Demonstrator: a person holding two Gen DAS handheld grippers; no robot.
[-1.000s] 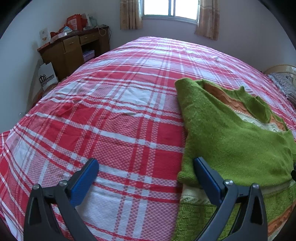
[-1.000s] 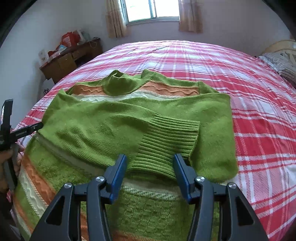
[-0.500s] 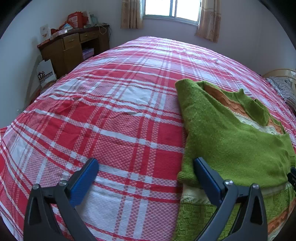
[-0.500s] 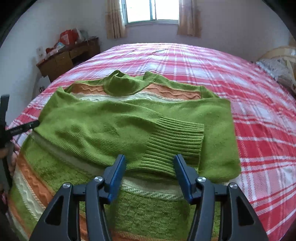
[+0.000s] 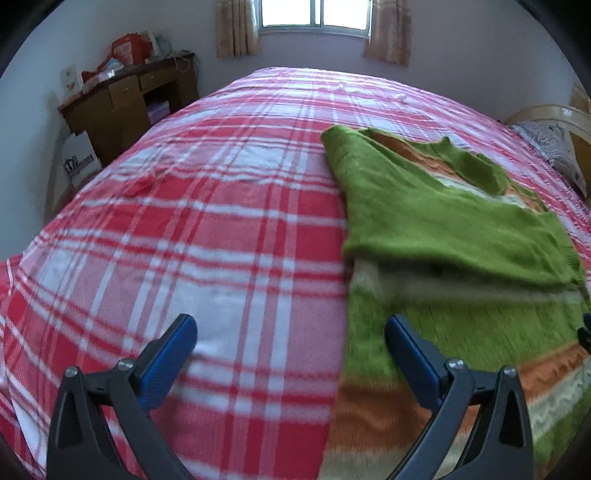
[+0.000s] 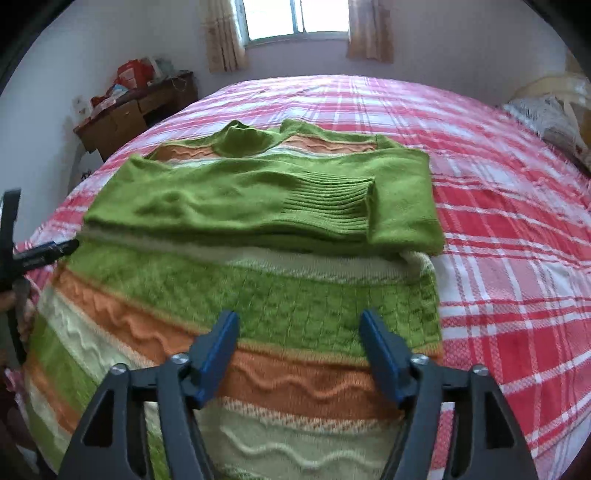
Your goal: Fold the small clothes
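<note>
A green knit sweater with orange and cream bands lies flat on the red plaid bed. Both sleeves are folded across its chest, and a ribbed cuff lies on top. My right gripper is open and empty above the sweater's lower body. My left gripper is open and empty over the sweater's left edge, one finger over the bedspread, the other over the knit. The left gripper also shows at the left edge of the right wrist view.
A brown wooden desk with clutter on top stands at the left wall. A window with curtains is behind the bed. A pillow and a headboard lie at the far right.
Both grippers have pulled back toward the sweater's hem, so more of its striped lower body shows. The right gripper's jaws have left the ribbed cuff. The sweater has not moved.
</note>
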